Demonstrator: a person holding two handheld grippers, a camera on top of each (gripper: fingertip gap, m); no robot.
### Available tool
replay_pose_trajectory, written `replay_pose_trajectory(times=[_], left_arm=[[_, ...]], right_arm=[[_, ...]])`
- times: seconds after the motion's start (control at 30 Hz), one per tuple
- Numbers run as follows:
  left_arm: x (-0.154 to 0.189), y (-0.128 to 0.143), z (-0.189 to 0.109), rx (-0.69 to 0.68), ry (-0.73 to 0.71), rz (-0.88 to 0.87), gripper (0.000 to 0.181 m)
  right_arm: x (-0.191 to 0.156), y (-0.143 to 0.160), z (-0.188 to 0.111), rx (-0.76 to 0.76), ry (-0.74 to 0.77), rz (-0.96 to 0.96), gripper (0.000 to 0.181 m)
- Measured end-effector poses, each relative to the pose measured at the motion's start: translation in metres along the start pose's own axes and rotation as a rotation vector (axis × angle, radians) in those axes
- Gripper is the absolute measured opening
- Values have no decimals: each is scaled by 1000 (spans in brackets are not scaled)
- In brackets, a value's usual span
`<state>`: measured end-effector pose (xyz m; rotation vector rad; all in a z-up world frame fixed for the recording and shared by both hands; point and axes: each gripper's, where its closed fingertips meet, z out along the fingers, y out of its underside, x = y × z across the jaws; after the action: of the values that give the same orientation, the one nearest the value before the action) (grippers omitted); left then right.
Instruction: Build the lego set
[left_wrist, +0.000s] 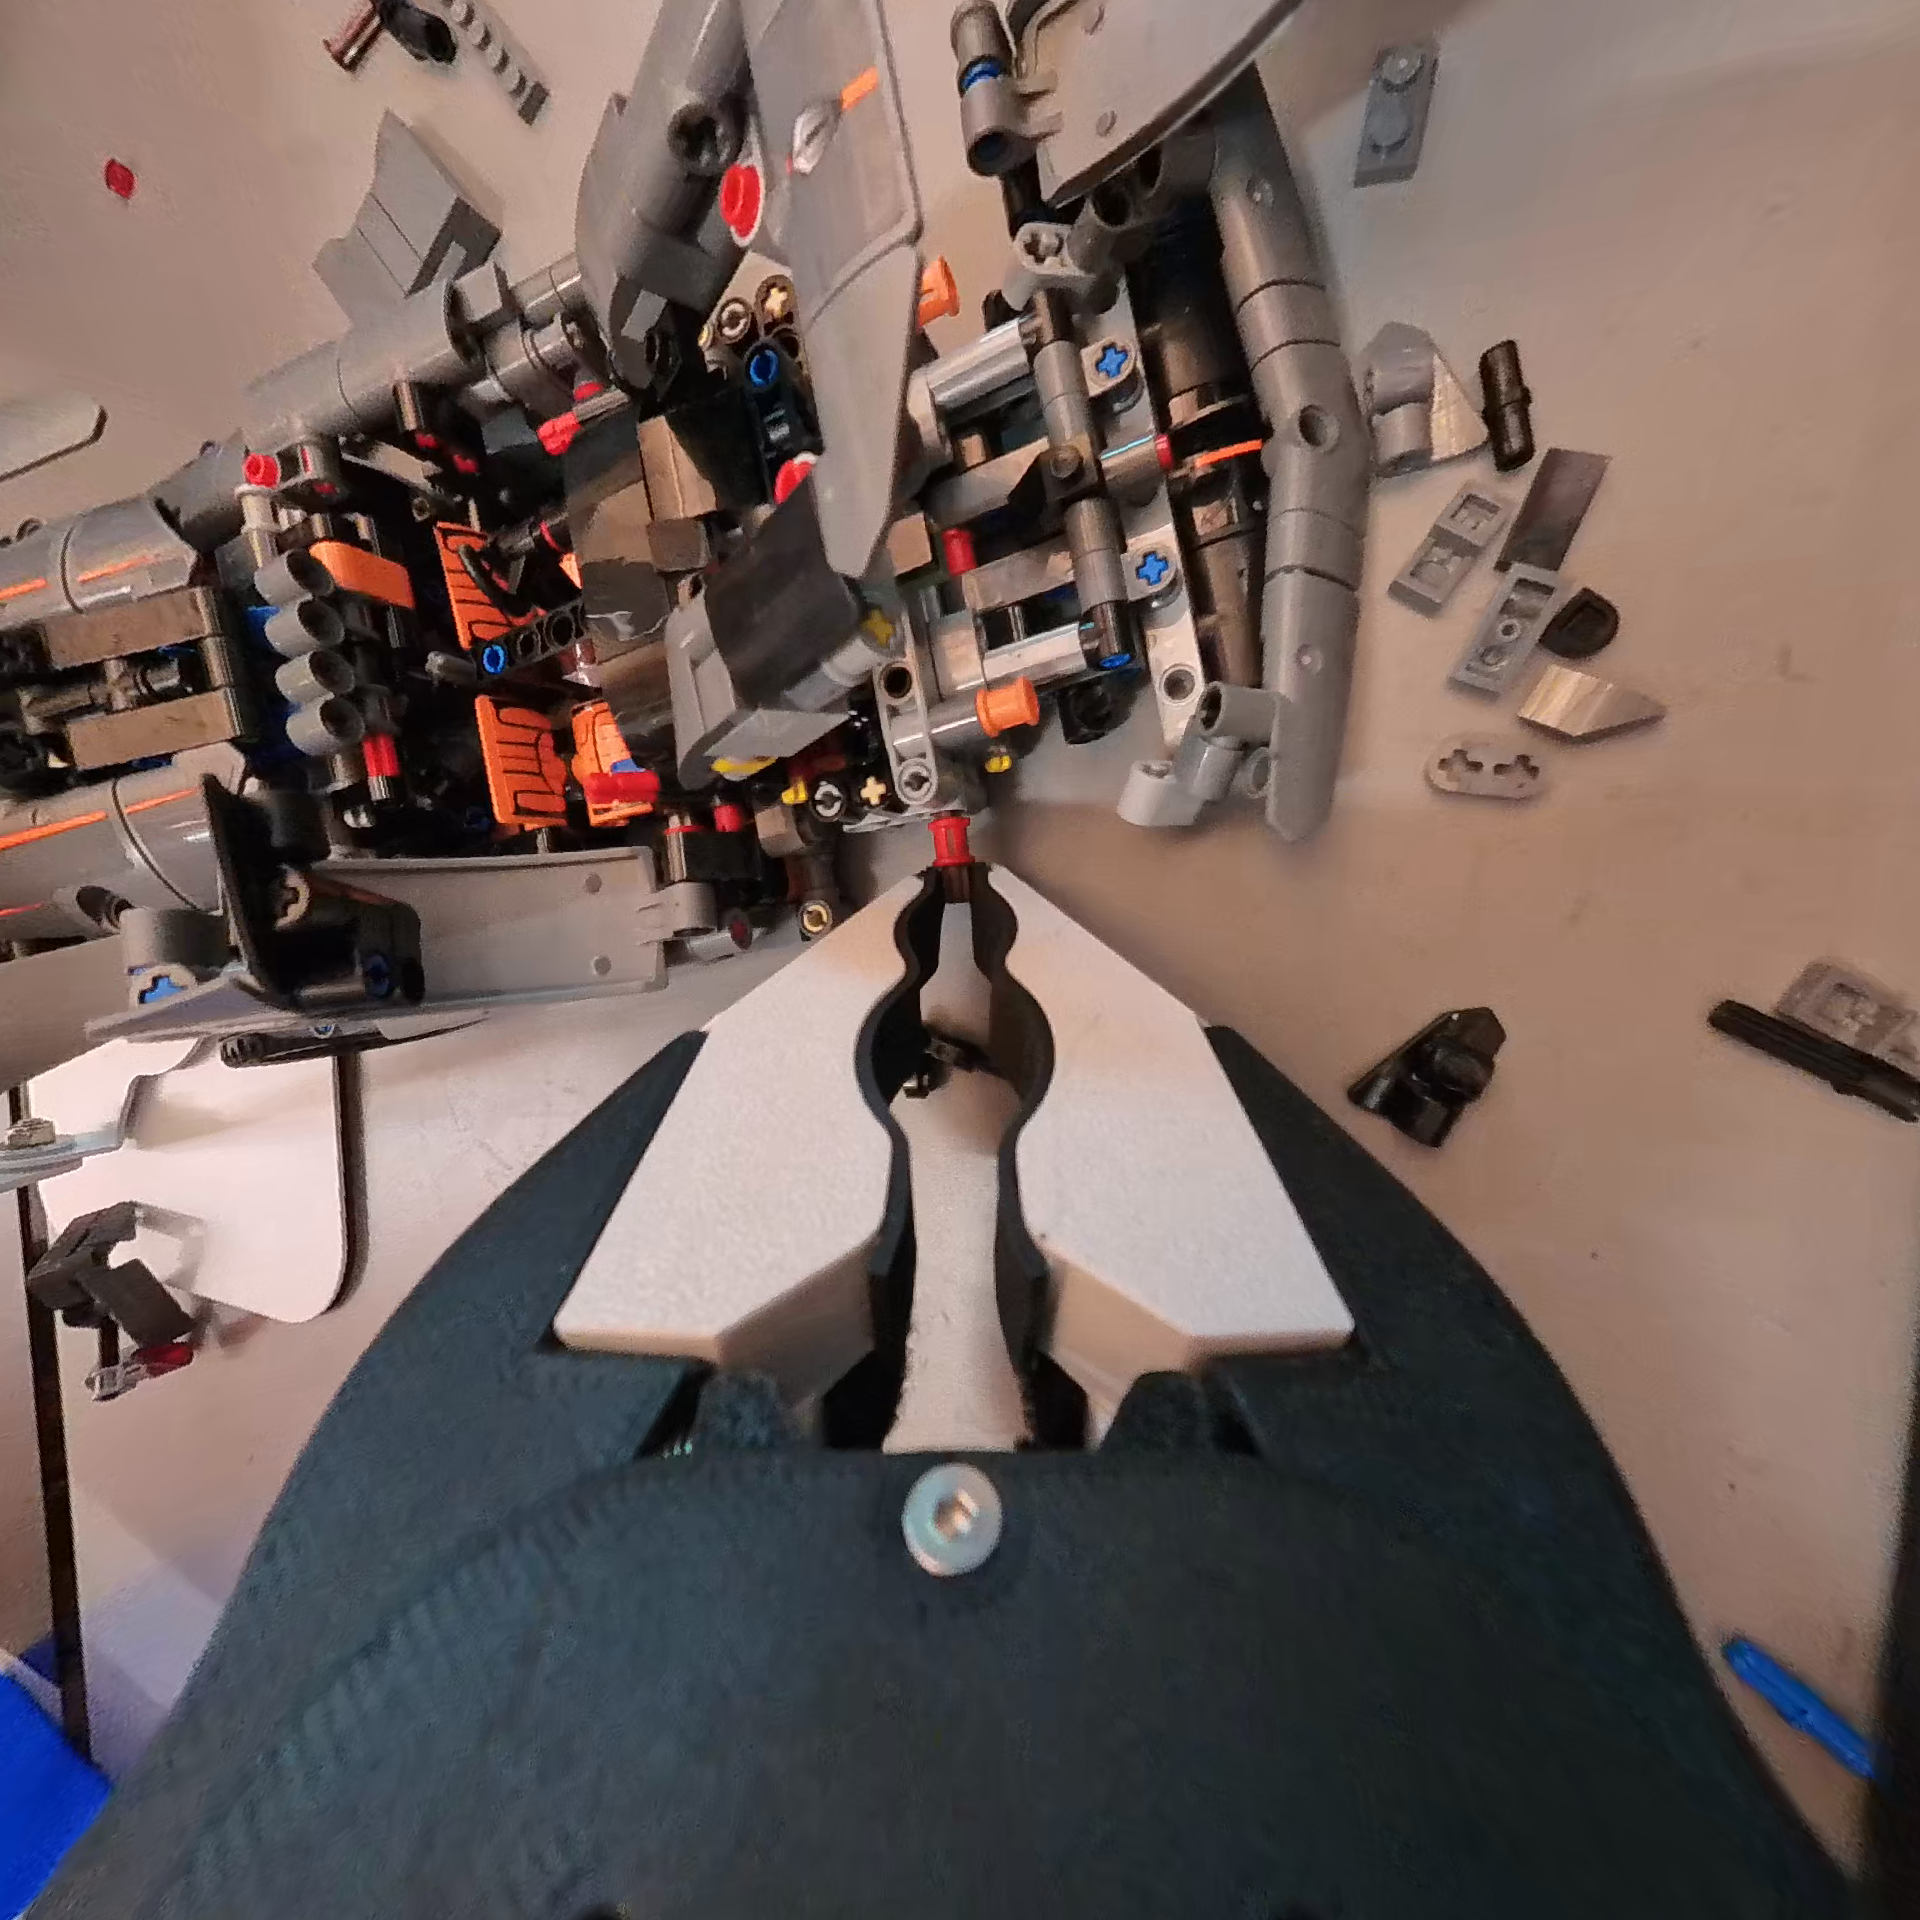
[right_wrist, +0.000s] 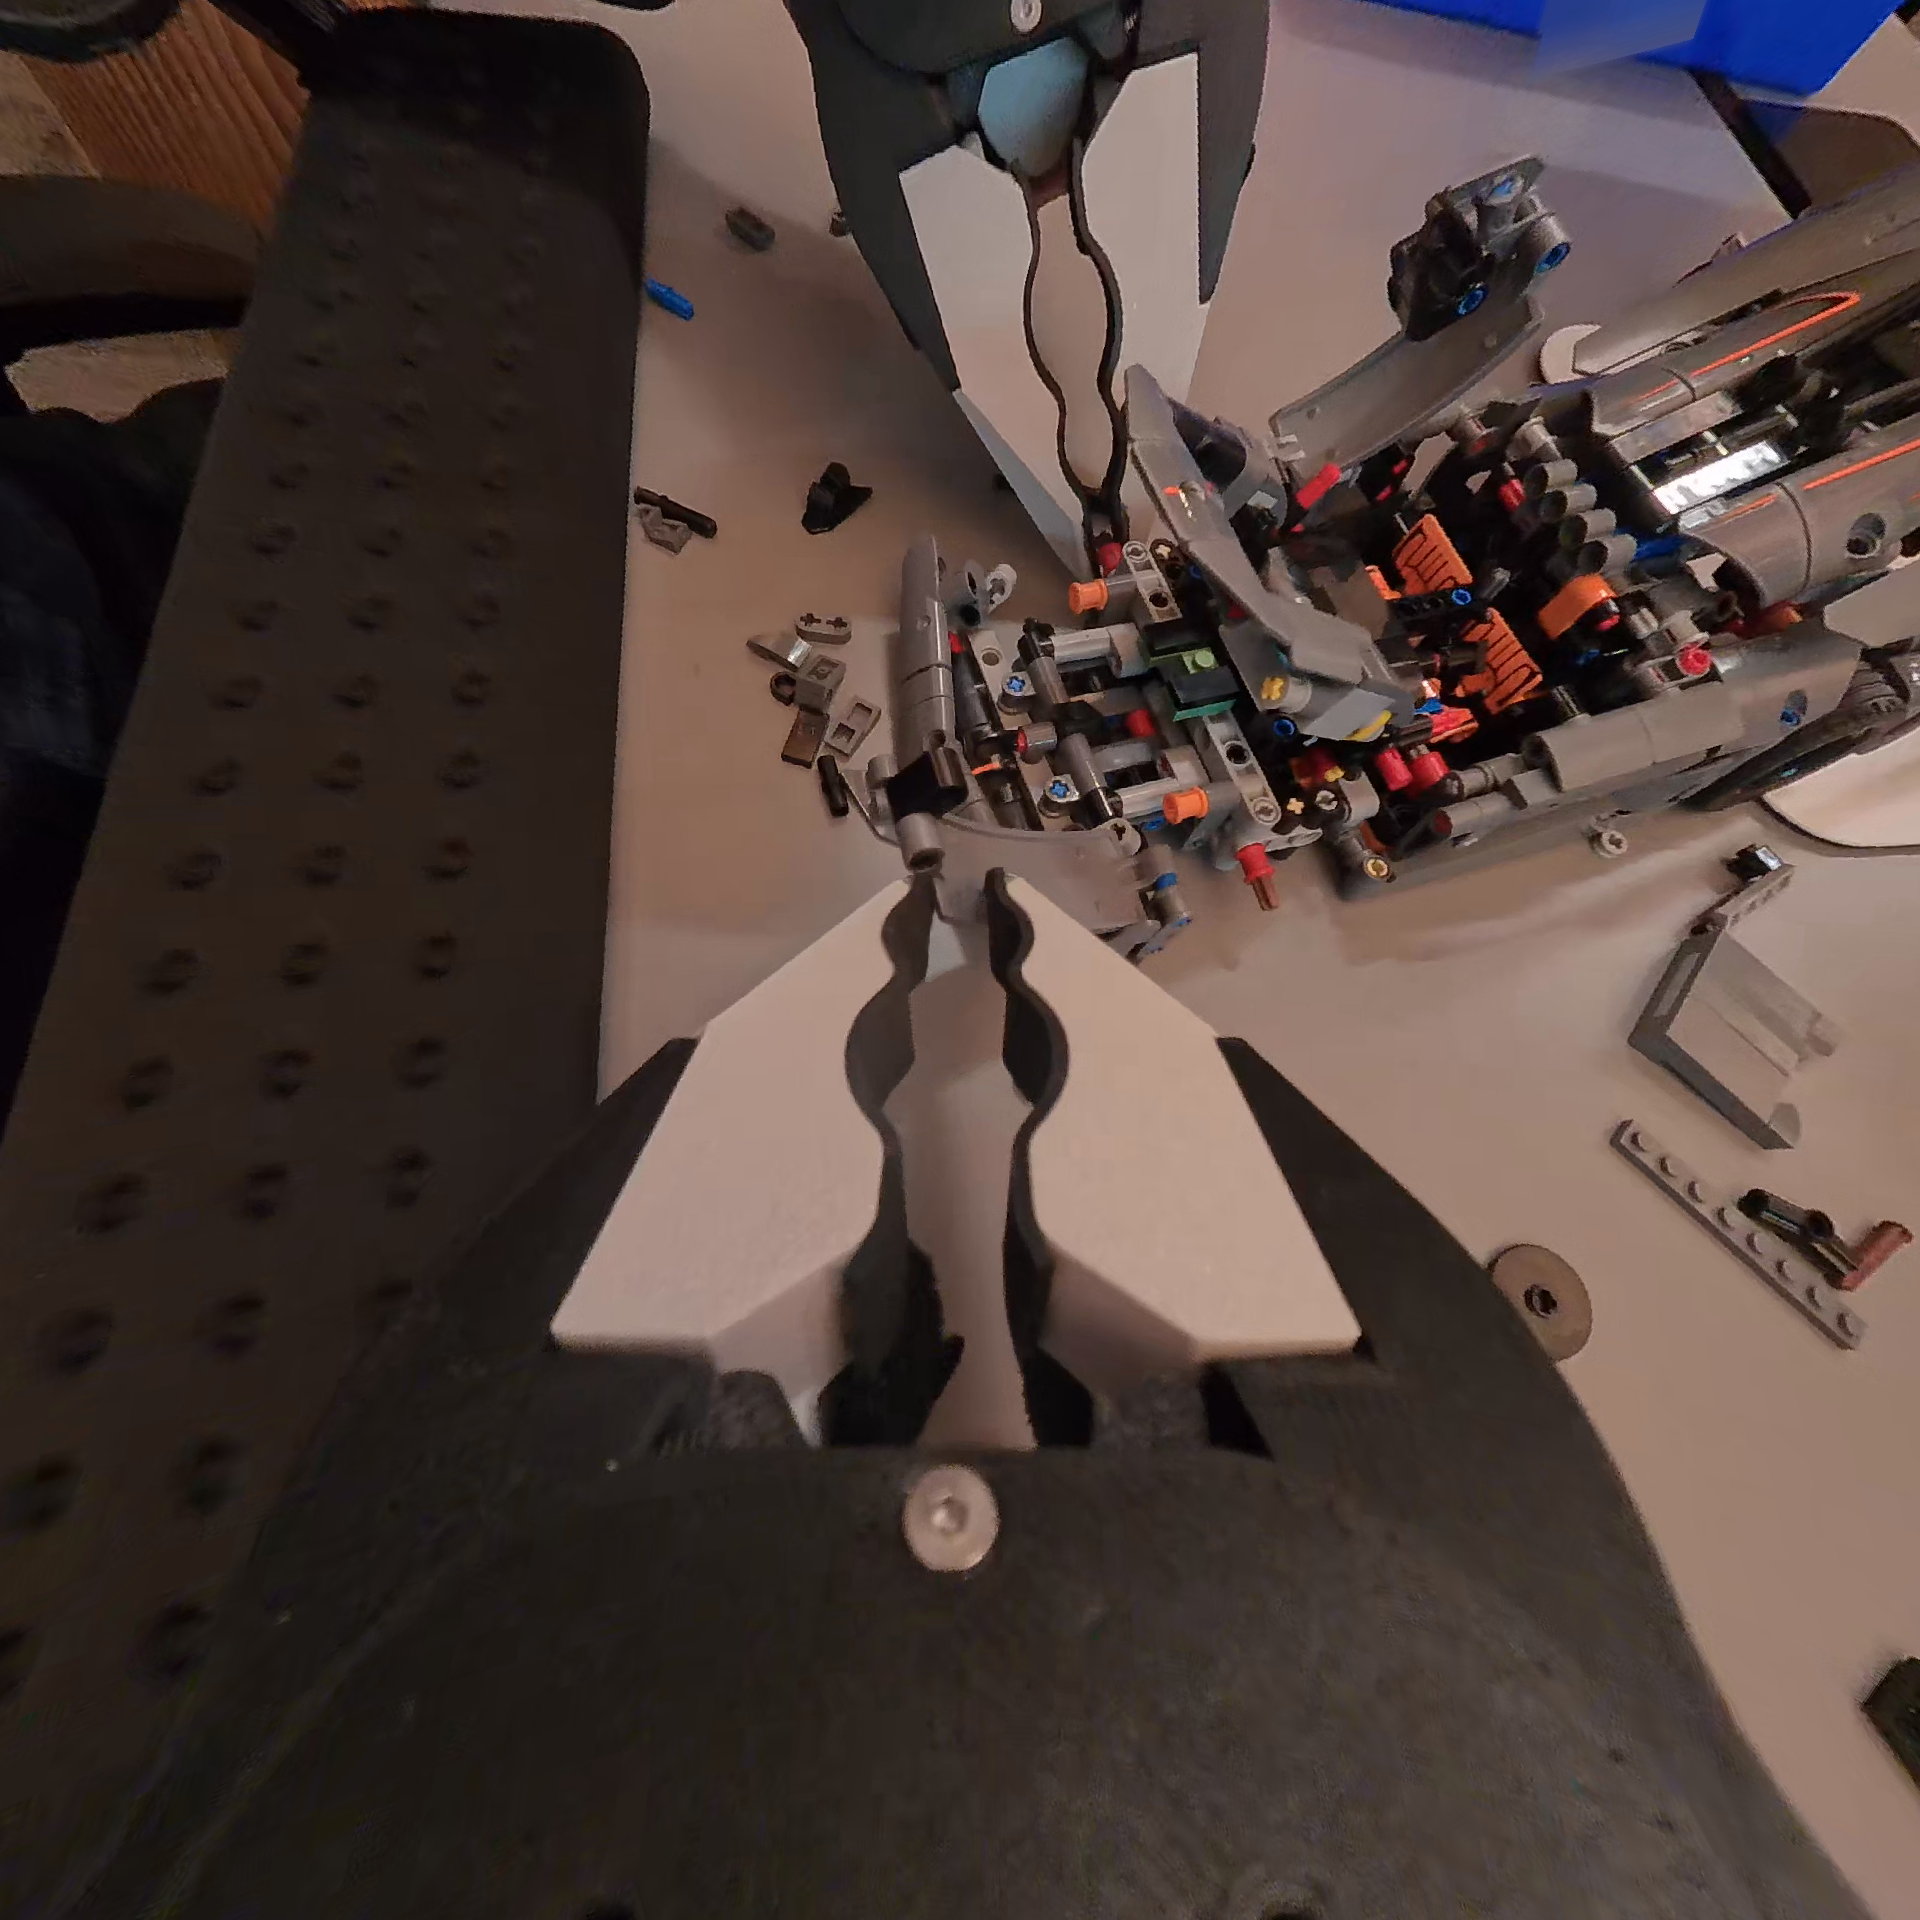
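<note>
Grey, black and orange plastic makes up the half-built lego model (left_wrist: 727, 582), a long Technic-style vehicle lying on the pale tabletop (left_wrist: 1558, 1195), filling the far left and centre of the left wrist view. The left gripper (left_wrist: 954, 883) has its two white fingers with black wavy pads drawn nearly together, pinching a small dark pin with a red collar (left_wrist: 950, 844) whose red end touches the near edge of the model, just below a light grey beam. To the right of the model lies a scatter of loose grey and black pieces (left_wrist: 1517, 582), with a black bracket piece (left_wrist: 1429, 1070) nearer and a blue pin (left_wrist: 1803, 1720) at the near right.

In the right wrist view the right gripper (right_wrist: 951, 894) is narrowed on a thin curved grey panel (right_wrist: 1039, 857) at the near left corner of the model (right_wrist: 1403, 665) (its tips sit on either side of the panel's edge). The left gripper (right_wrist: 1101, 540) reaches in from the far side, tips at the model's far edge. A long grey studded plate (right_wrist: 1735, 1231) with a dark axle on it lies at the right, well apart from the model, and a clear angled windscreen piece (right_wrist: 1725, 1023) lies between them. A large black perforated slab (right_wrist: 343, 727) fills the left.
</note>
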<state>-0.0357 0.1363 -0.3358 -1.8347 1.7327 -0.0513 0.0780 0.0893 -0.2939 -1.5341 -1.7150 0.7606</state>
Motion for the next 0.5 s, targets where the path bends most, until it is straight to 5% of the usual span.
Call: replay_pose_trajectory(times=[0.5], left_arm=[[-6, 5, -10, -24, -21, 4, 10]], right_arm=[[32, -18, -18, 136, 117, 92, 8]])
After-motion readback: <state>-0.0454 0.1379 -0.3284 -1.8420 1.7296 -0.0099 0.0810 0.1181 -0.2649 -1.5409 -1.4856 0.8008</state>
